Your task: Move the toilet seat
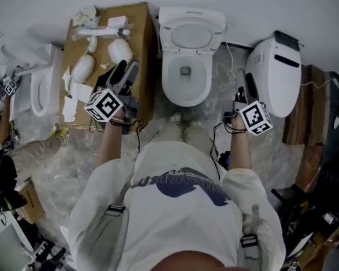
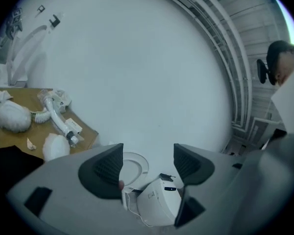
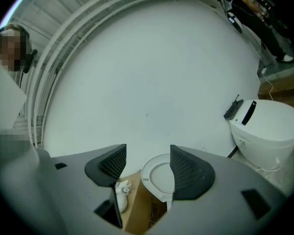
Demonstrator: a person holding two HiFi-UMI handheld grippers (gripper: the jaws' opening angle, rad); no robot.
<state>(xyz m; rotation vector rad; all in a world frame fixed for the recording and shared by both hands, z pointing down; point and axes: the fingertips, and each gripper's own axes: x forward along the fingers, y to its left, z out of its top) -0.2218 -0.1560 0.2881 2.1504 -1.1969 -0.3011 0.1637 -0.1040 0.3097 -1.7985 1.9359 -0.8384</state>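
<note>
Before the white ceramic toilet with its raised white oval seat, the left gripper and the right gripper are hovering, fingers spread wide, pinching nothing

Nothing legible anywhere. Shirt back has dark print w/ letters, upside down in head view, can't read; cardboard box side has dark chars, partly cut off, unreadable. Label on white seat unit too small to read.

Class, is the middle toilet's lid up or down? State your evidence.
Up: the lid stands raised behind the bowl, which is exposed.
</note>
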